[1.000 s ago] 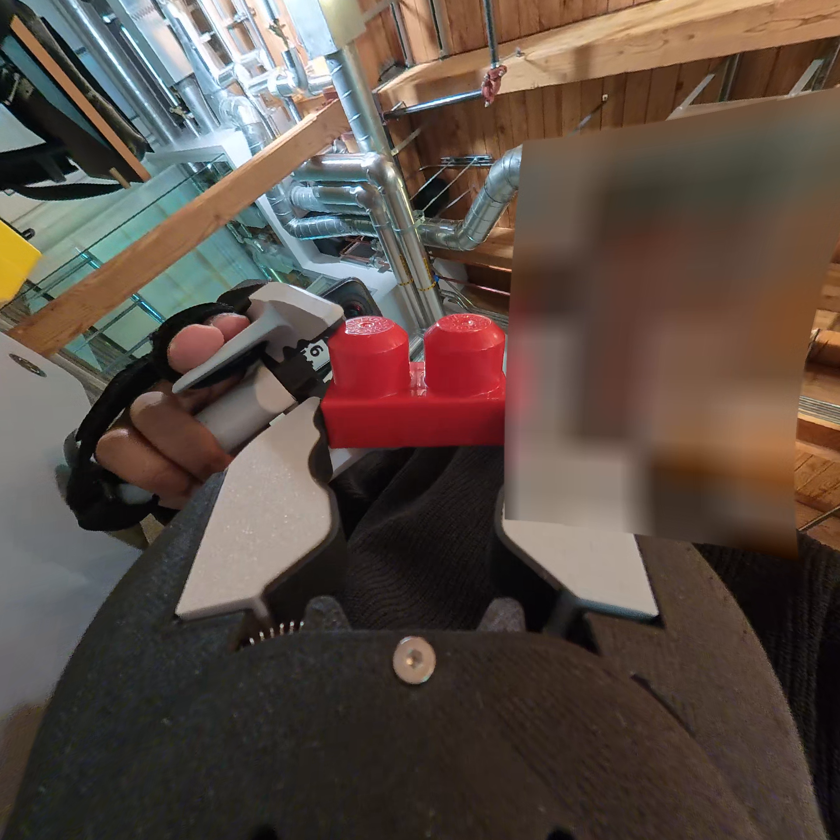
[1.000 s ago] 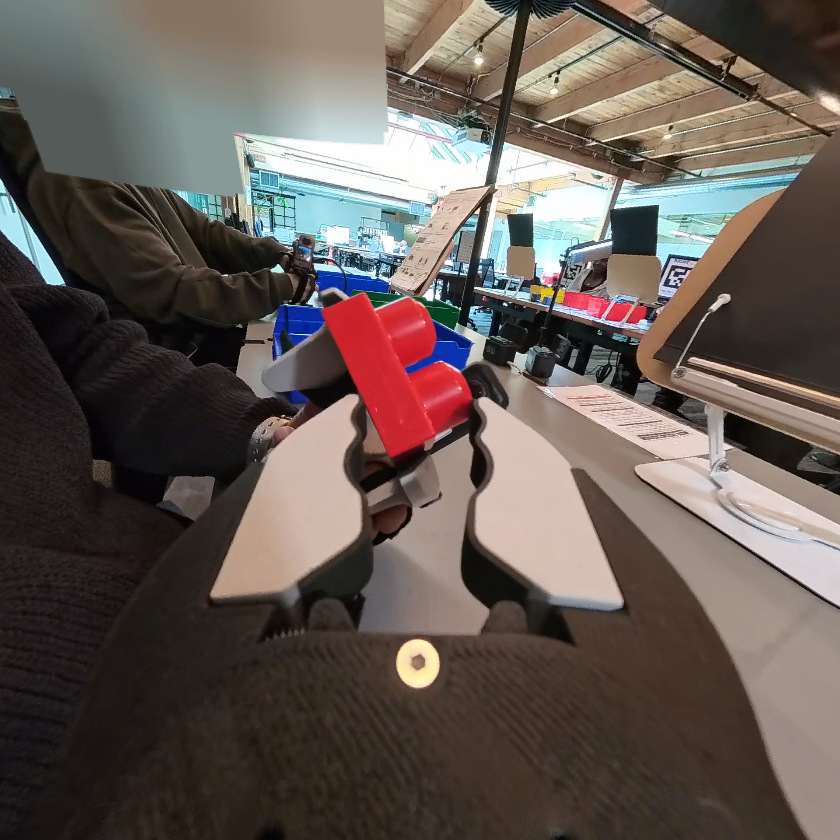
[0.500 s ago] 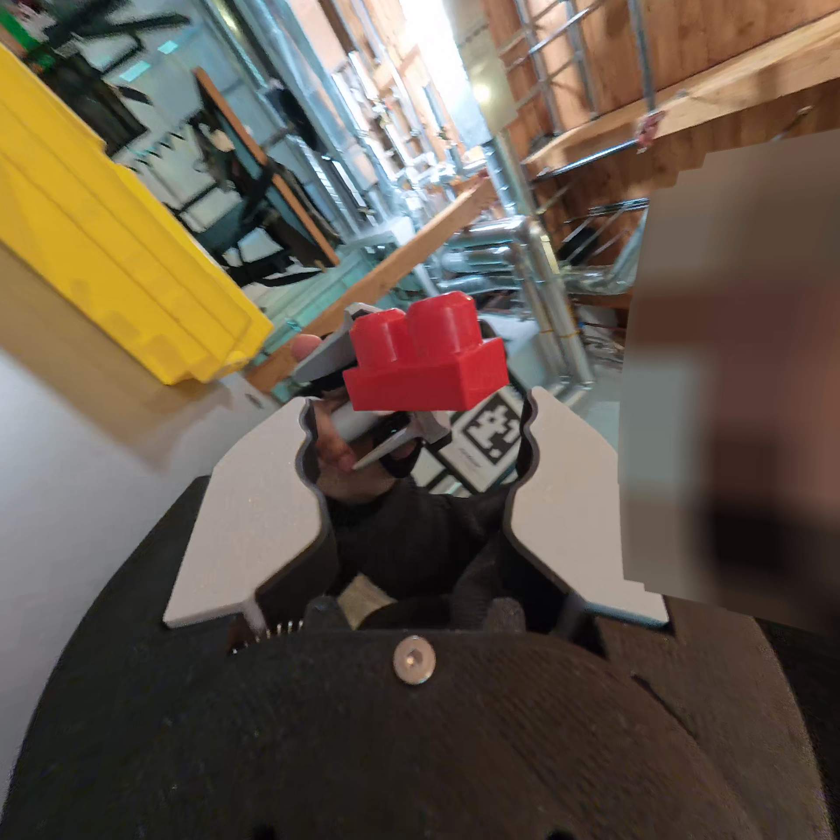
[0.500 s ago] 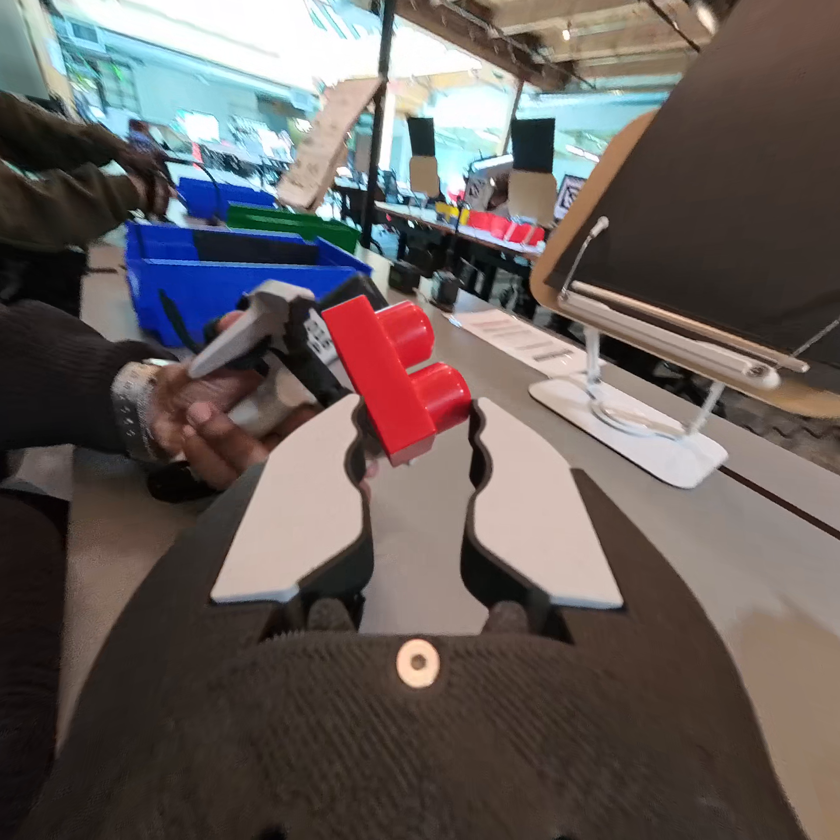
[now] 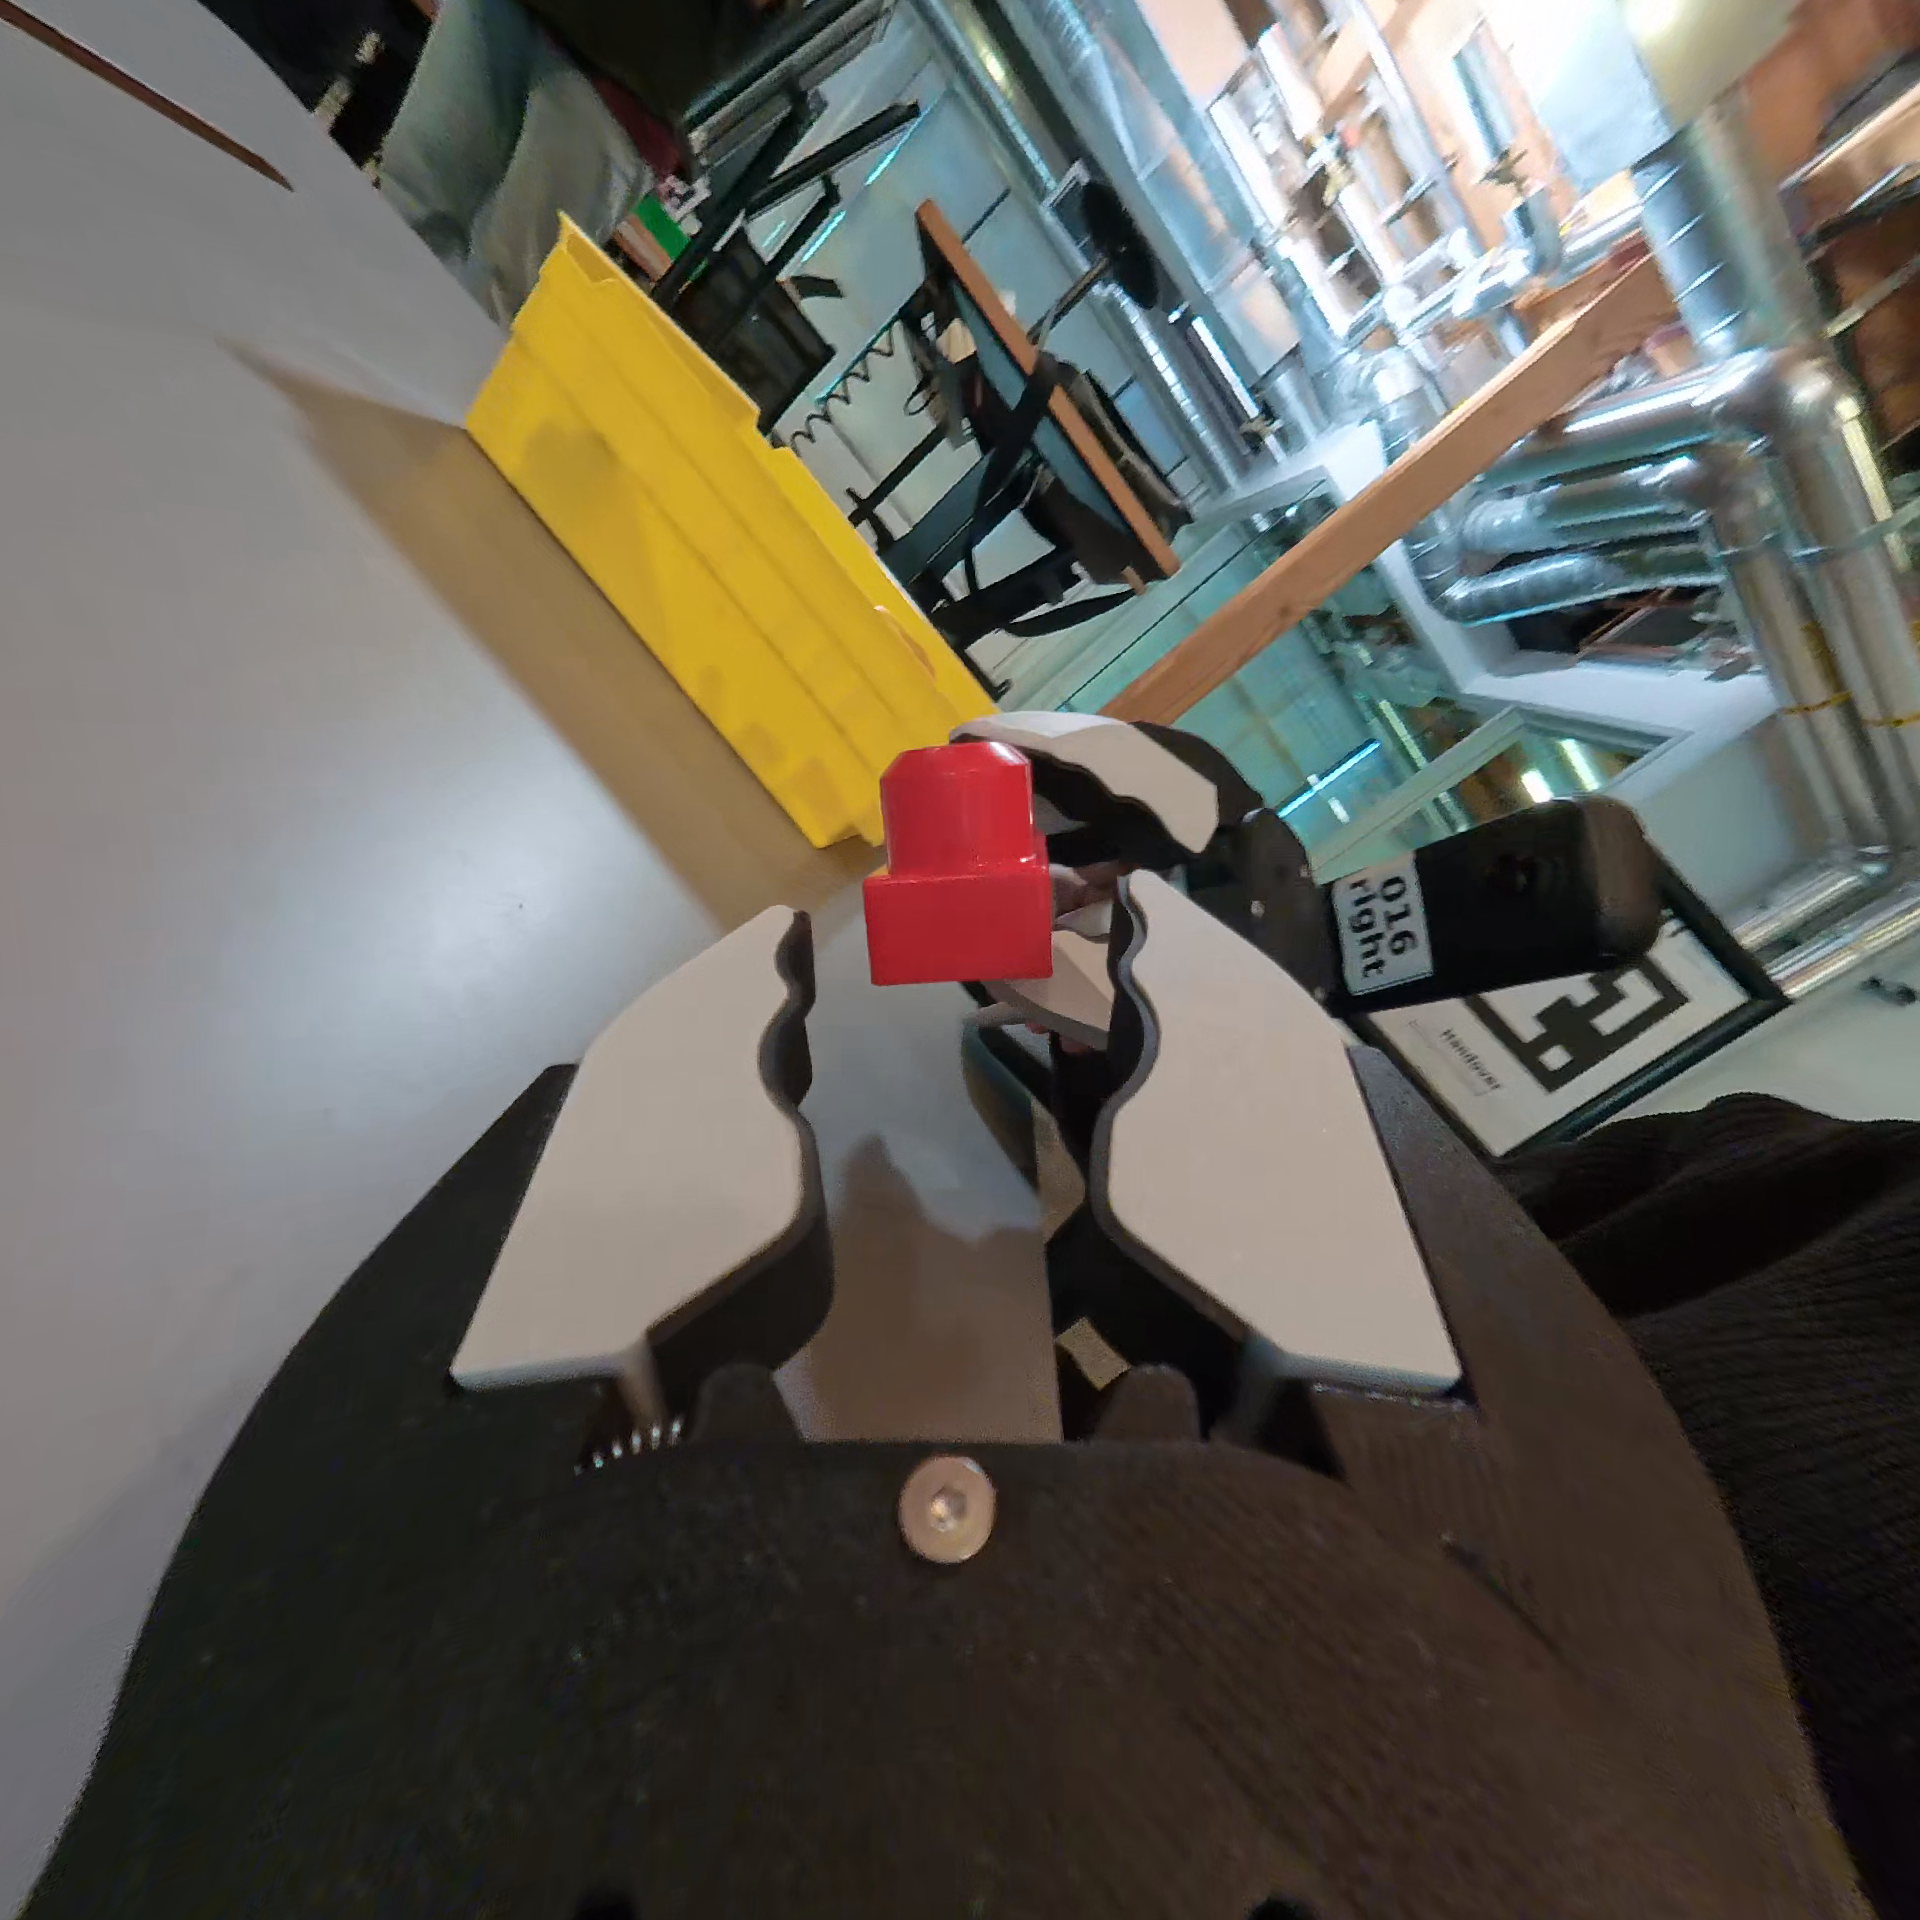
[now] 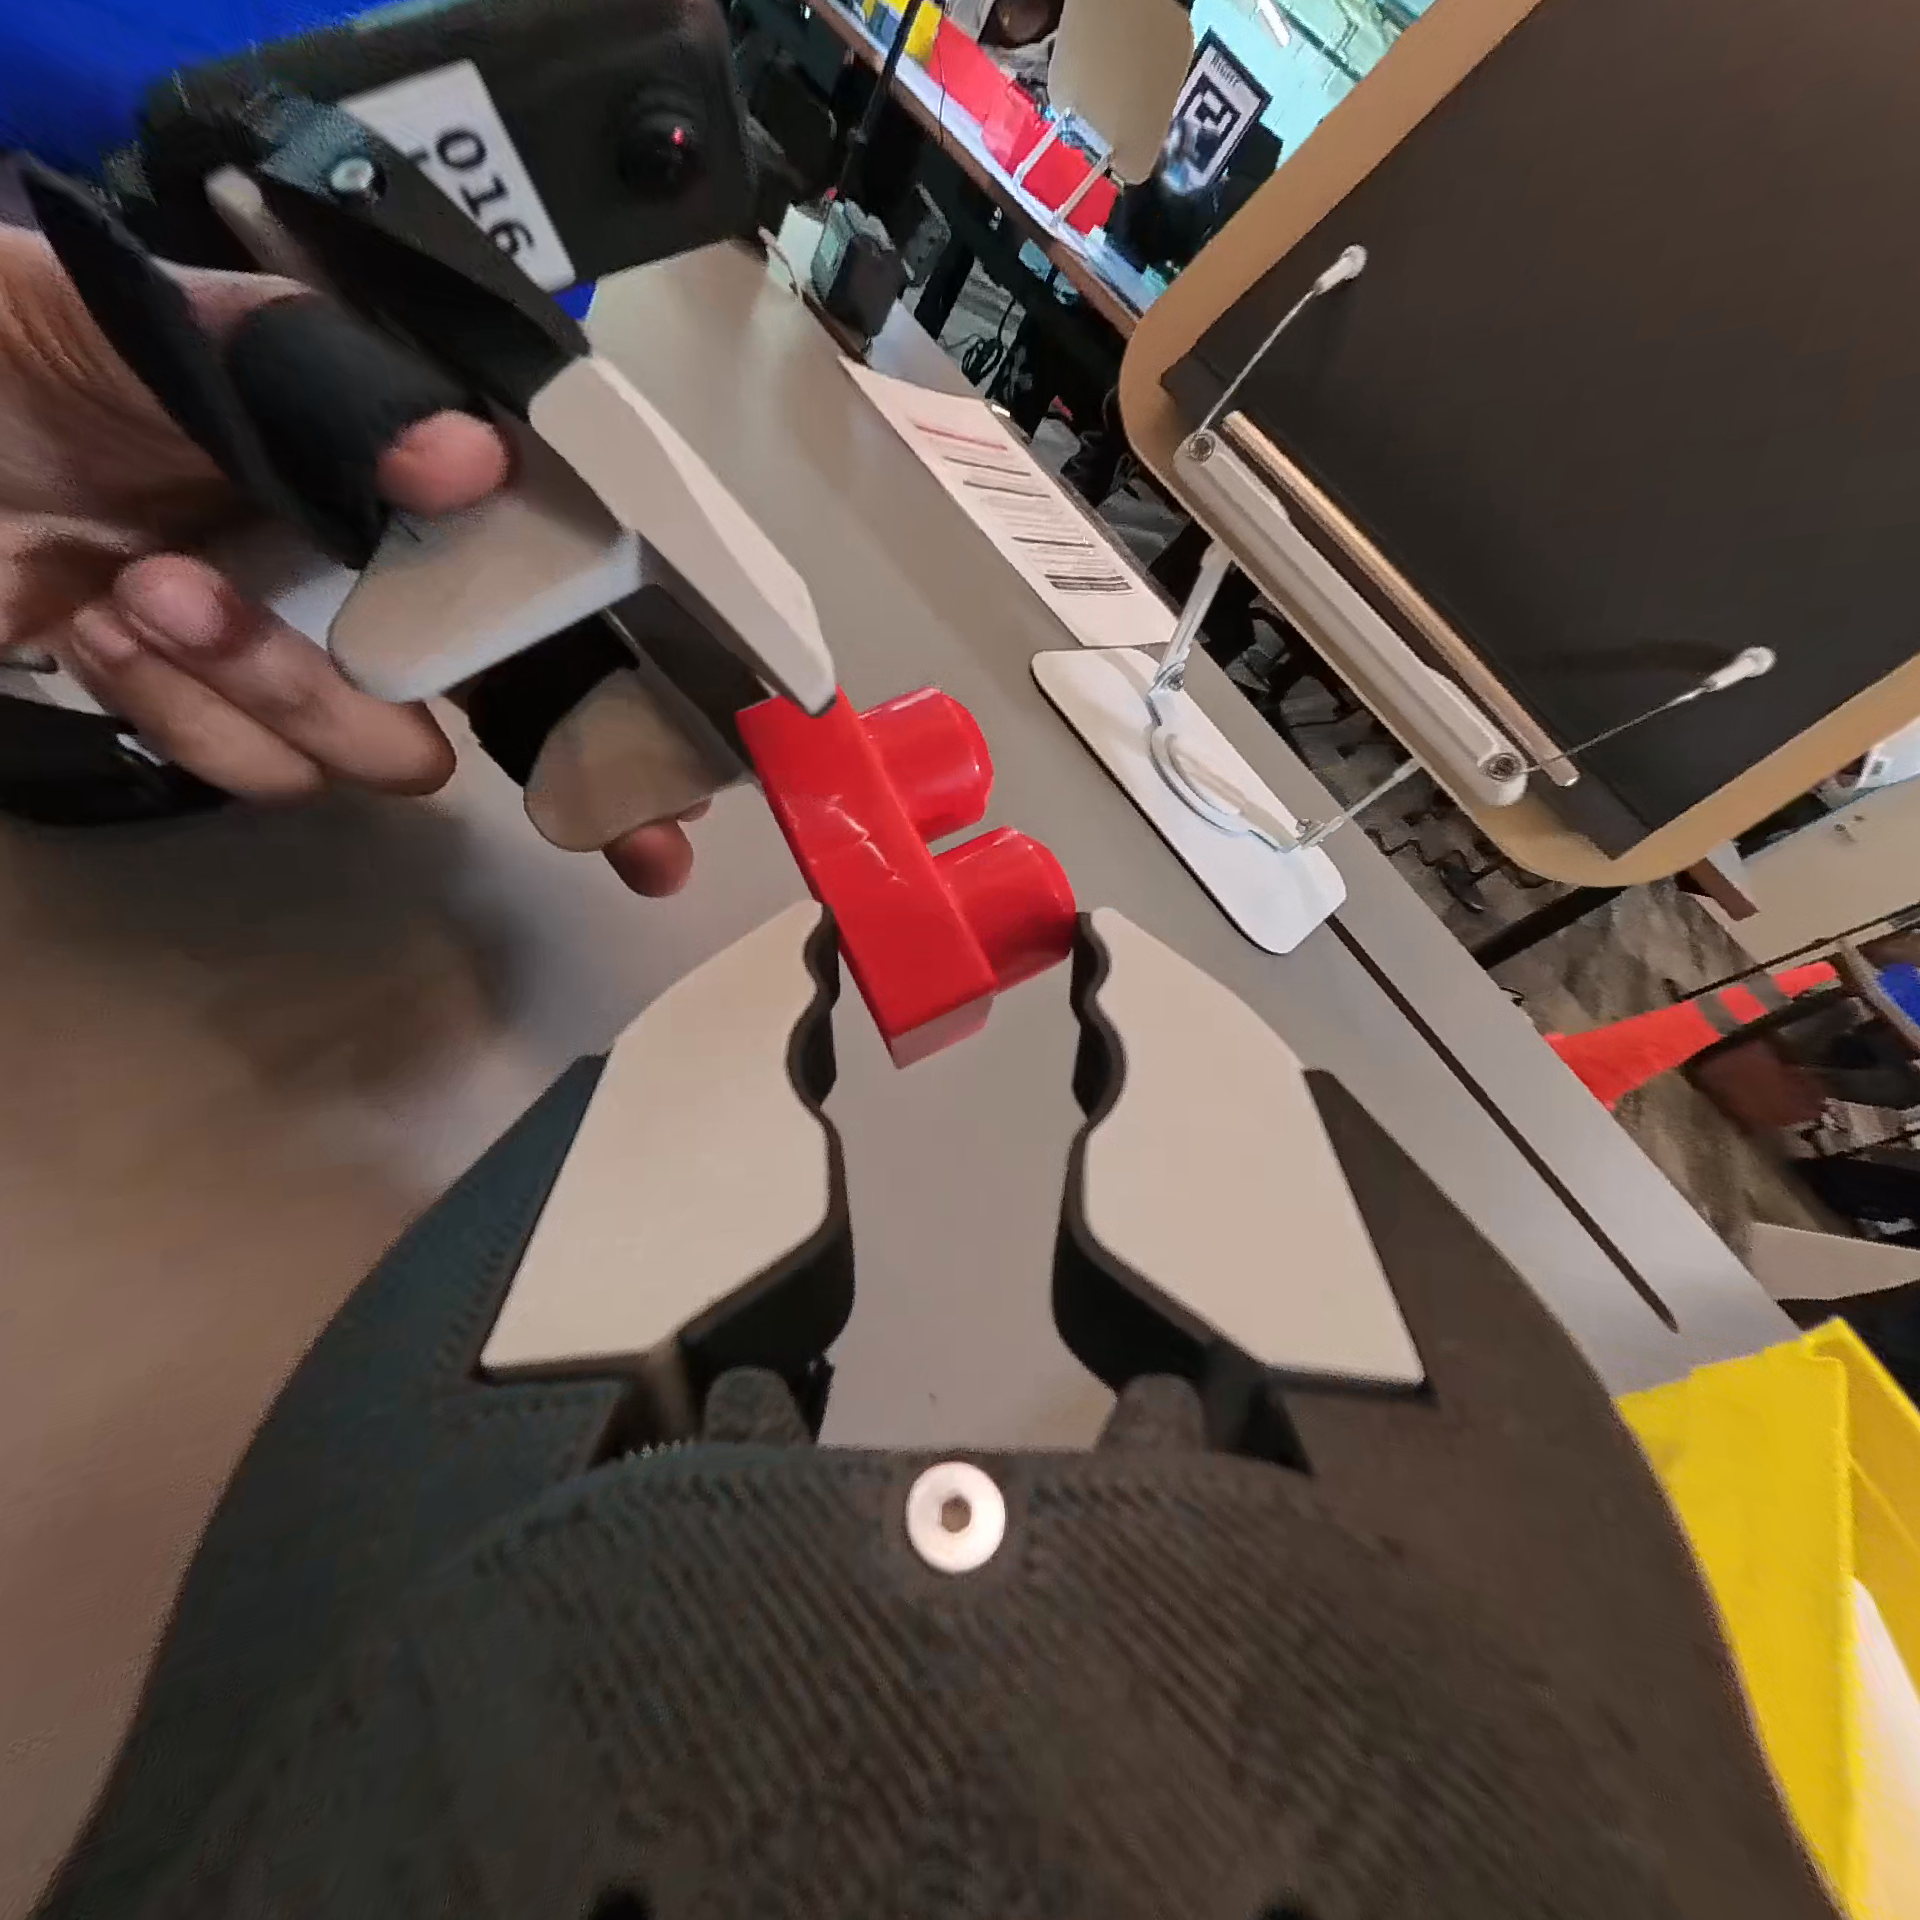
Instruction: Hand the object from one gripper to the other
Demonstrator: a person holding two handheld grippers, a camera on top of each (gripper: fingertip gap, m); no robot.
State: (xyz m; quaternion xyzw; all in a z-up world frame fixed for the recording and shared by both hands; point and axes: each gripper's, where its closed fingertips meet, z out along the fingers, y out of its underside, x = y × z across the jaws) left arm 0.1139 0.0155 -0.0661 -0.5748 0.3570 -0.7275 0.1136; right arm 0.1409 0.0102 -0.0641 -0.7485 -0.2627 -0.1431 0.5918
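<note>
A red two-stud brick (image 6: 914, 894) sits between the fingertips of my right gripper (image 6: 951, 930), which is shut on it: one finger on the flat underside, the other on a stud top. In the left wrist view the brick (image 5: 956, 914) shows end-on, with the right gripper (image 5: 987, 873) clamping it from the right. My left gripper (image 5: 958, 912) is open, its tips flanking the brick's end with a small gap on each side. In the right wrist view the left gripper (image 6: 774, 732) reaches in from the upper left and meets the brick's far end.
All this is above a grey table (image 5: 260, 831). A yellow bin (image 5: 707, 582) stands behind the brick and shows at the right wrist view's lower right (image 6: 1818, 1558). A black board on a white stand (image 6: 1558, 416) and a printed sheet (image 6: 1018, 499) are at the back right. My two grippers' fingertips are within a few centimetres of each other.
The left gripper has closed in on the brick, from well off to the left to its tips around the far end. The right gripper kept its hold. Both views swung down toward the table.
</note>
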